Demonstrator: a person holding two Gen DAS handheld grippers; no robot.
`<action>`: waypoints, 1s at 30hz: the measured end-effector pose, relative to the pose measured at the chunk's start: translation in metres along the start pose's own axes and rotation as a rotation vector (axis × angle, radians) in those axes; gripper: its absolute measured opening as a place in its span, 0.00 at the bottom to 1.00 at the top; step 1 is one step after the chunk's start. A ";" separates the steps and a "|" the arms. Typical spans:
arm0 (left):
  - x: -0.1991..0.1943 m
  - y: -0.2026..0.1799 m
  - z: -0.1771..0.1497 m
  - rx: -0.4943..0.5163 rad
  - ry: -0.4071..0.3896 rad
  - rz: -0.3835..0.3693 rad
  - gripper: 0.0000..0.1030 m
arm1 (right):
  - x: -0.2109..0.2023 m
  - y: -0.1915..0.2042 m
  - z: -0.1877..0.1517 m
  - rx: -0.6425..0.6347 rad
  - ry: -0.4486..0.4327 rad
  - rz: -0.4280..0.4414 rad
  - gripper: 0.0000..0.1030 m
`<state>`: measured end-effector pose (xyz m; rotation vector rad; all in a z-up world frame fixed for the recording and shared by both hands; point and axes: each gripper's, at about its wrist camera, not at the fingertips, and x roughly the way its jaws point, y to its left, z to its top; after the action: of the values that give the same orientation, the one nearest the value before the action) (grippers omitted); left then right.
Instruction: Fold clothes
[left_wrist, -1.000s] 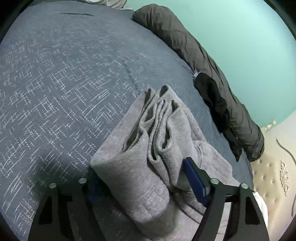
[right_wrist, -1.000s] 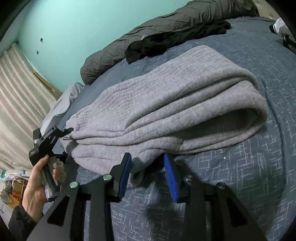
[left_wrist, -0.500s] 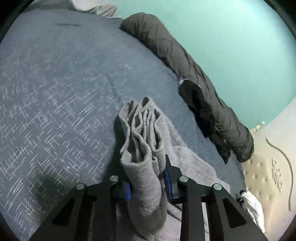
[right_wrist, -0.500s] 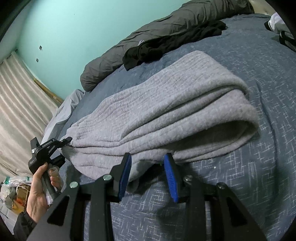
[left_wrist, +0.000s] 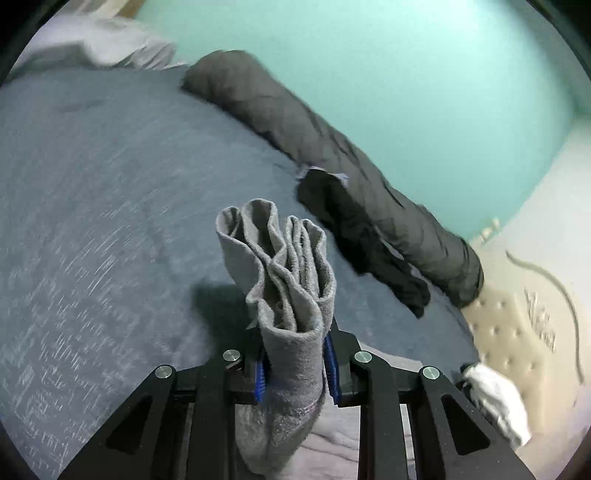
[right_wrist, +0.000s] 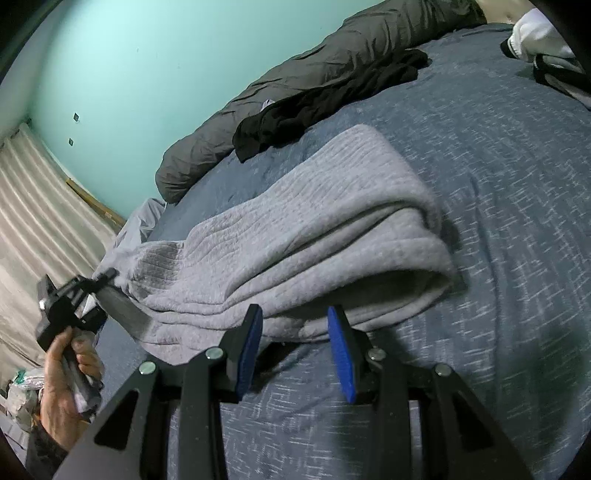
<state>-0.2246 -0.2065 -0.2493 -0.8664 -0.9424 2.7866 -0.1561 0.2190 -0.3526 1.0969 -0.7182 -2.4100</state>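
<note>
A grey knit garment (right_wrist: 314, 229), folded lengthwise into several layers, lies across the blue-grey bedspread (right_wrist: 498, 166). My left gripper (left_wrist: 295, 369) is shut on the bunched end of the grey garment (left_wrist: 284, 280) and holds it lifted off the bed; it also shows at the left of the right wrist view (right_wrist: 74, 299), held by a hand. My right gripper (right_wrist: 295, 343) is open, with its blue pads either side of the garment's near edge, not clamping it.
A rolled dark grey duvet (left_wrist: 332, 147) lies along the teal wall, with a black garment (left_wrist: 362, 240) beside it. White clothing (right_wrist: 539, 33) lies at the bed's far corner. A cream padded headboard (left_wrist: 517, 332) stands to the right. Curtains (right_wrist: 33, 221) hang at the left.
My left gripper closed on the garment's end and lifted it, bunching the layers upright. My right gripper stayed open at the garment's edge.
</note>
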 end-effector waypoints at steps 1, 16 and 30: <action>0.002 -0.014 0.003 0.015 0.004 -0.009 0.25 | -0.003 -0.003 0.001 0.005 -0.004 0.000 0.36; 0.099 -0.252 -0.115 0.443 0.273 -0.114 0.25 | -0.052 -0.059 0.020 0.130 -0.075 -0.010 0.36; 0.148 -0.275 -0.189 0.556 0.358 0.011 0.29 | -0.070 -0.095 0.029 0.214 -0.101 -0.034 0.36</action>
<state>-0.2762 0.1530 -0.2864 -1.1928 -0.0980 2.5501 -0.1489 0.3405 -0.3529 1.0804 -1.0187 -2.4756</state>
